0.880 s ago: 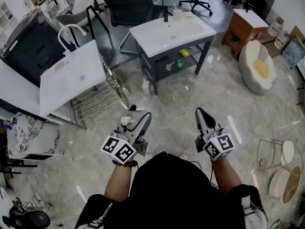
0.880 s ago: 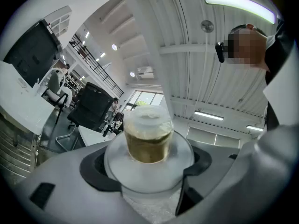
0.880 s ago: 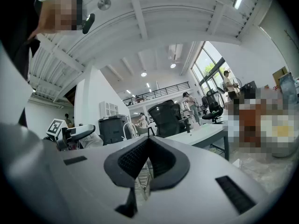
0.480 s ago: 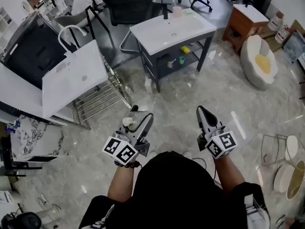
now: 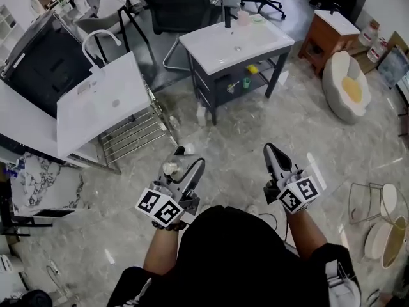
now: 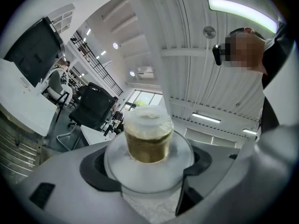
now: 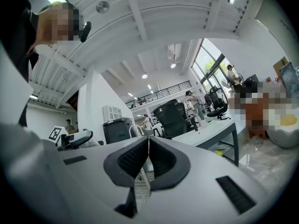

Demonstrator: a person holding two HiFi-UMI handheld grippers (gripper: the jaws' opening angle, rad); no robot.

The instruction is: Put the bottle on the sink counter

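Clear bottle (image 6: 148, 141), brownish contents, held in left gripper (image 5: 185, 160)

- sink counter (image 5: 271, 38) sits a touch further right in the head view now
- dark rounded thing (image 5: 25, 298) at bottom left has slid almost out of frame
- left gripper (image 5: 185, 158) is slightly lower

The bottle (image 5: 170, 168) is held between the jaws of the left gripper (image 5: 189, 158). The right gripper (image 5: 271, 151) is seen to its right. The sink counter (image 5: 217, 47) is set well ahead, with a chair (image 5: 172, 5) behind it and another sink (image 5: 96, 101) to its left.
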